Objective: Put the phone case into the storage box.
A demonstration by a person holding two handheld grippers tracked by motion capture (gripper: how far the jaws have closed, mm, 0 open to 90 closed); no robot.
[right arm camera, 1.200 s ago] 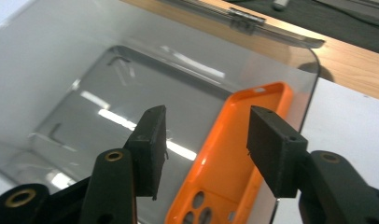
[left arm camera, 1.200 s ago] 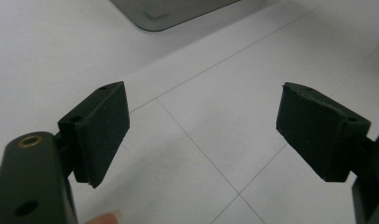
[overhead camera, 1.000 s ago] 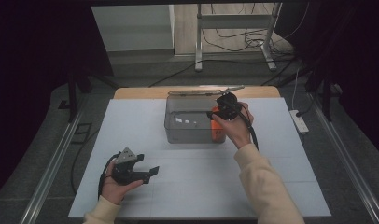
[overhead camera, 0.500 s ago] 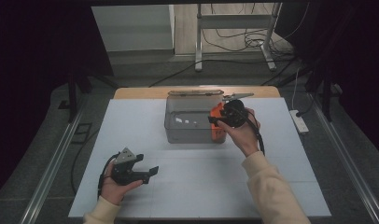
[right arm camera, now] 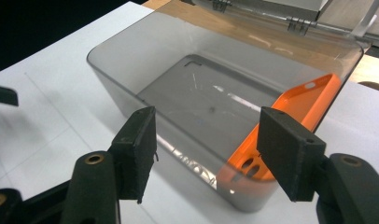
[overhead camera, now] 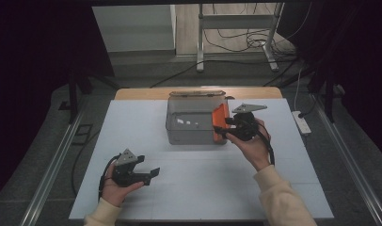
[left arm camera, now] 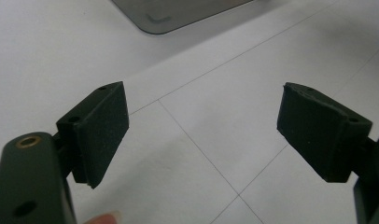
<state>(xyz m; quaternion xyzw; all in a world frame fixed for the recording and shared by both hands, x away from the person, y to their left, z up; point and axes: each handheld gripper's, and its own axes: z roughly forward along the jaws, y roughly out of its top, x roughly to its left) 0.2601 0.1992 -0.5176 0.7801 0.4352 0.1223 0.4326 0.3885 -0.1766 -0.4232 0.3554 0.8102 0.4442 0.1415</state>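
A white table point(overhead camera: 189, 188) carries a clear grey box point(overhead camera: 191, 122) with its lid back. An orange phone case point(right arm camera: 290, 116) leans inside against the box's wall. The right gripper point(right arm camera: 206, 154) hovers just beside it, jaws released and just widened, nothing between them. The left gripper point(left arm camera: 201, 135) rests well apart, jaws spread, empty.

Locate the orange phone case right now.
The orange phone case leans inside the clear grey bin, against its right-hand wall in the high view, just past the open fingers of the right gripper.
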